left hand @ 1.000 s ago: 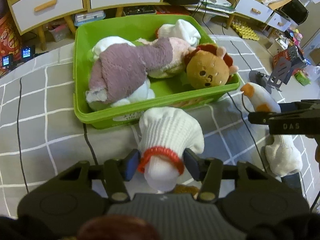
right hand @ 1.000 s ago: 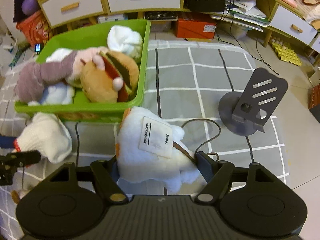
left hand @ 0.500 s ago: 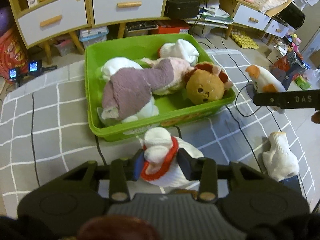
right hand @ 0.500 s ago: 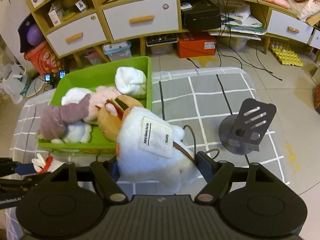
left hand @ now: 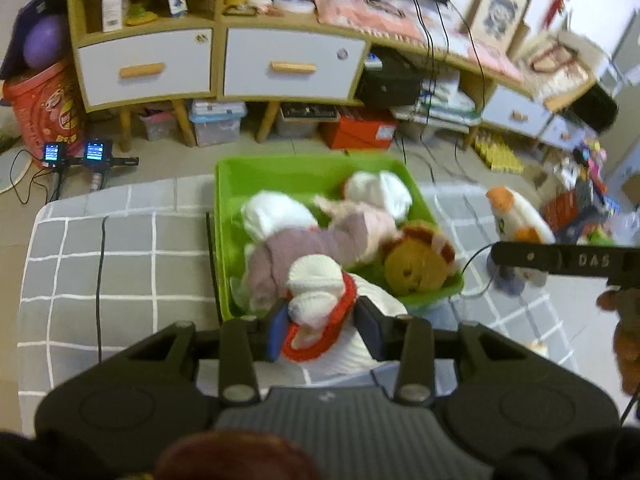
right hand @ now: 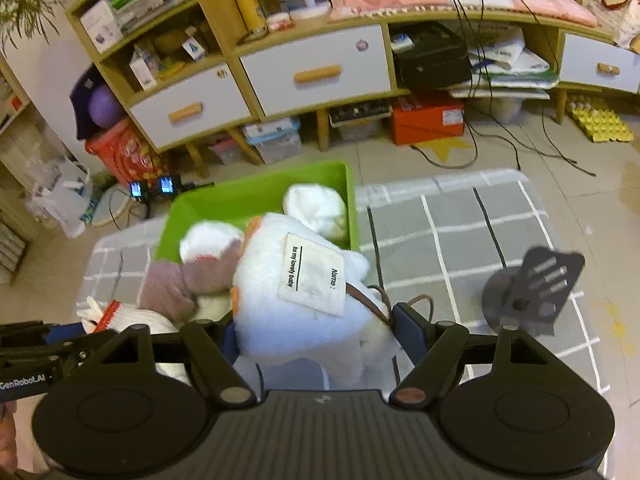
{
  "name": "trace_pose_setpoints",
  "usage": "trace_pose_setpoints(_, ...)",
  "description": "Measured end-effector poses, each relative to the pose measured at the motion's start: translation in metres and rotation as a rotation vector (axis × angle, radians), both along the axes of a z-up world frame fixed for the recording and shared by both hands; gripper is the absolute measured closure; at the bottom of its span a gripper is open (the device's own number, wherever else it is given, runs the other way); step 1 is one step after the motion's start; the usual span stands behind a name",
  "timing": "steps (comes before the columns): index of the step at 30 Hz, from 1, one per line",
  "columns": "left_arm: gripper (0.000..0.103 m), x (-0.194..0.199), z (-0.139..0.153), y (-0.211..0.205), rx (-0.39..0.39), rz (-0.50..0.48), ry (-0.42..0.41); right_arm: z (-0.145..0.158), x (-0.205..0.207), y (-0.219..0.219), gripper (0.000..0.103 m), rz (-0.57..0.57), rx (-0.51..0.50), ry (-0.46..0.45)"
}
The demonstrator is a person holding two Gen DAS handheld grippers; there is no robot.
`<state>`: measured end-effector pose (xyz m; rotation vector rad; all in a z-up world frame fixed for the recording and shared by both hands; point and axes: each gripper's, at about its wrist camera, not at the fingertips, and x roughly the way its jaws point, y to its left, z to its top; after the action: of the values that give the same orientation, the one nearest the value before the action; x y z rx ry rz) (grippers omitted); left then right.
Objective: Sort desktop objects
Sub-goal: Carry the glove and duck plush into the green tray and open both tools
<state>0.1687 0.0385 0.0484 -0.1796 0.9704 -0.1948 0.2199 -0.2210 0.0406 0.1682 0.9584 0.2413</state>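
Both grippers are loaded and raised over the green bin (left hand: 312, 172), which sits on the grey checked bench (left hand: 120, 256) and holds the toys already sorted: a mauve-and-pink plush (left hand: 316, 240), a lion plush (left hand: 416, 264) in the near right corner, and white soft items toward the back. The left gripper (left hand: 322, 326) is clamped on a white knitted glove with a red cuff (left hand: 320, 300), pinched at the cuff so the rest hangs free; it hangs above the bin's near edge, where a release would probably drop the glove inside. The right gripper (right hand: 316, 336) is closed around the body of a white plush with orange patches (right hand: 304, 300), its sewn label facing up and a brown cord trailing off beside it. In the right wrist view that plush covers the bin's near right part, so it too seems lined up for dropping. A dark phone stand (right hand: 532, 292) stands on the bench well to the right, not yet handled. The cord may snag on release.
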Motion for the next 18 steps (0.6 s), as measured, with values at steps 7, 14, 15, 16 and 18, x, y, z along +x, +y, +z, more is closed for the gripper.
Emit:
trace_pose_setpoints(7,0.067,0.008,0.02,0.009,-0.023,0.083,-0.081,0.01,0.011,0.01,0.028,0.011,0.075,-0.039)
trace_pose_setpoints(14,0.067,0.025,0.017,0.02,-0.012,0.174,-0.122,0.007,0.023,0.021,0.028,0.016,0.138,-0.048)
trace_pose_setpoints(15,0.067,0.028,0.016,0.024,-0.027,0.188,-0.128,0.006,0.026,0.023,0.028,0.014,0.15,-0.048)
trace_pose_setpoints(16,0.067,0.031,0.014,0.026,-0.041,0.206,-0.139,0.004,0.028,0.024,0.028,0.013,0.16,-0.047)
trace_pose_setpoints(18,0.067,0.038,0.011,0.029,-0.042,0.246,-0.165,0.001,0.034,0.027,0.028,0.009,0.187,-0.044)
